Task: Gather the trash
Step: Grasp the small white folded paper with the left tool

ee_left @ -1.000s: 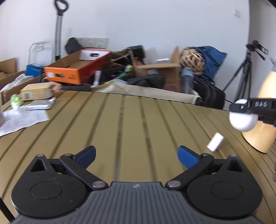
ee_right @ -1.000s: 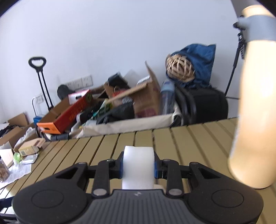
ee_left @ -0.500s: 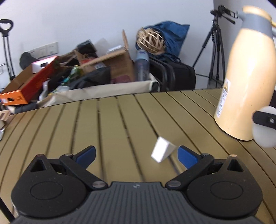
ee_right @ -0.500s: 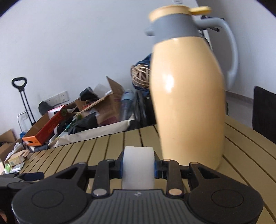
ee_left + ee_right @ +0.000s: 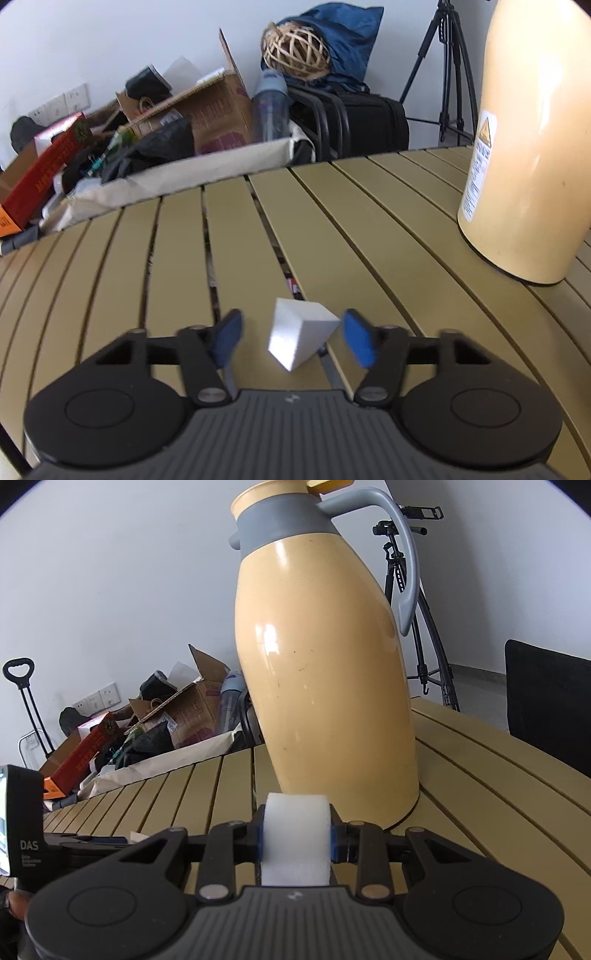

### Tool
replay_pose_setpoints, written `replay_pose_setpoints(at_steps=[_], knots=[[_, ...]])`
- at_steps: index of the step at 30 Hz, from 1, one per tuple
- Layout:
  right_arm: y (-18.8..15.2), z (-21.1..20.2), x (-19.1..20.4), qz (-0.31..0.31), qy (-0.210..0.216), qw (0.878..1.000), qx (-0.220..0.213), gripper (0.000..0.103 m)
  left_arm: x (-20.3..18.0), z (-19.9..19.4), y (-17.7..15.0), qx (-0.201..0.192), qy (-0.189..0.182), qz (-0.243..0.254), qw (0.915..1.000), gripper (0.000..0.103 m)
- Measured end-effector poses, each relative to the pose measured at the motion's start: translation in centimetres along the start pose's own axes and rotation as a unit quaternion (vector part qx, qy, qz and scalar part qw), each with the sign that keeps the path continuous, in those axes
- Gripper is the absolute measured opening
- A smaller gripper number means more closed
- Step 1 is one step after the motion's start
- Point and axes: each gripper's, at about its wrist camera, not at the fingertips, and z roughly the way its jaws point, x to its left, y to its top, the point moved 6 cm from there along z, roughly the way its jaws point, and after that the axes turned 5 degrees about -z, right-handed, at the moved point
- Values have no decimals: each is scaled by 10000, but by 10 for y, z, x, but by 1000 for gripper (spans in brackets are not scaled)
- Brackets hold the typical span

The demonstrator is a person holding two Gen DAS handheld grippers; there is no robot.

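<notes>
A small white foam block [image 5: 300,332] lies on the slatted olive table [image 5: 177,266], between the blue pads of my left gripper [image 5: 293,338]. The pads stand apart on either side of it, with gaps to it, so the left gripper is open. My right gripper [image 5: 296,840] is shut on a white foam piece [image 5: 296,840], held just above the table in front of the yellow jug [image 5: 325,679]. The left gripper's body [image 5: 26,849] shows at the left edge of the right wrist view.
A tall yellow thermos jug with a grey handle [image 5: 528,147] stands on the table at the right. Beyond the far edge are cardboard boxes [image 5: 207,110], a black bag [image 5: 369,122], a wicker ball [image 5: 295,48], a tripod [image 5: 450,74] and a black chair [image 5: 546,705].
My left gripper has swung right and moved up to the white block, which now sits between its pads; the pads have come closer together. The right gripper, still holding its foam, has turned towards the jug.
</notes>
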Motion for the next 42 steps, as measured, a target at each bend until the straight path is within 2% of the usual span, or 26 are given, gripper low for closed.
replay_pose_setpoints(at_steps=[1,5,12,19,32,42], knots=[[0,-1,0,6,3,10000,-16,28,-1,0,0,12,-119,-48,9999,29],[-1,-2,0,89,71,9999,-42,28,-4,-6,1,-31,-152,-55,9999,23],[-2,-7,8,123,181,9998,-7,28,-2,-26,2,-127,-225,-139,9996,23],[0,-32,29,24,324,9995,-46,28,4,-63,0,-302,-210,-177,9992,23],[13,-115,72,-228,614,9974,-305,28,13,-165,-15,-688,-205,-238,9971,23],[7,-184,101,-335,824,9952,-404,28,24,-243,-43,-904,-190,-308,9953,23]])
